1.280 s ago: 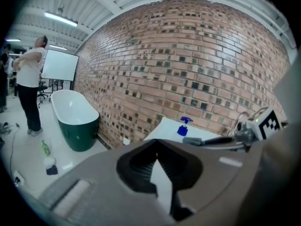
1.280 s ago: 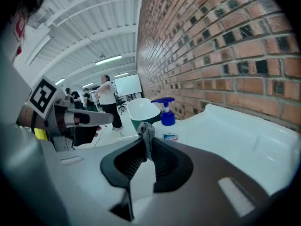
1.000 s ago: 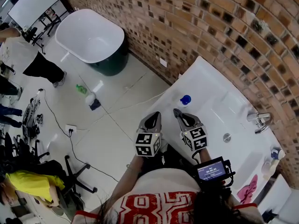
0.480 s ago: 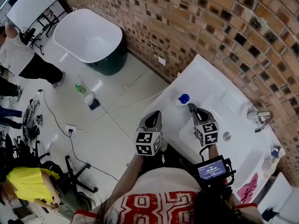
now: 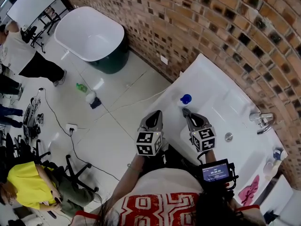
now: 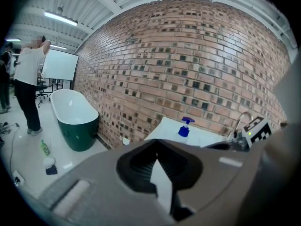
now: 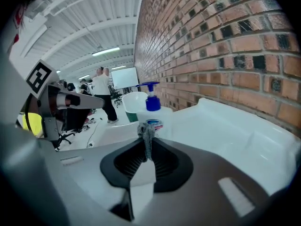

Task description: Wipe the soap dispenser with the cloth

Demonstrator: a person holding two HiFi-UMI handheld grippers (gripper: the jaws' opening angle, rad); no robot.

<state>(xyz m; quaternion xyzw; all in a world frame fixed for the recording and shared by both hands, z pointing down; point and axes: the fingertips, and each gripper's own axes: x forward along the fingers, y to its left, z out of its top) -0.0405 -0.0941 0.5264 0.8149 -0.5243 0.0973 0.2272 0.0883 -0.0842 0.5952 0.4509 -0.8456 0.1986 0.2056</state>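
The soap dispenser [image 5: 186, 99], white with a blue pump, stands at the near left end of the white sink counter [image 5: 211, 86]. My right gripper [image 5: 187, 112] hovers just short of it, over the counter's front edge. In the right gripper view, the right gripper [image 7: 146, 141] is shut on a small grey cloth [image 7: 147, 132] that sticks out of the jaws, with the dispenser [image 7: 152, 111] close ahead. My left gripper [image 5: 154, 116] hangs off the counter over the floor. The left gripper [image 6: 157, 150] is shut and holds nothing, and the dispenser [image 6: 184, 127] is farther off.
A faucet [image 5: 261, 120] and drain [image 5: 228, 137] lie to the right on the counter, and a pink cloth [image 5: 248, 191] sits at its far right end. The brick wall [image 5: 221, 27] backs the sink. A white bathtub [image 5: 89, 34] and people stand on the floor at left.
My right gripper swung out toward the dispenser, then drew back a little to the left. The left gripper has barely moved.
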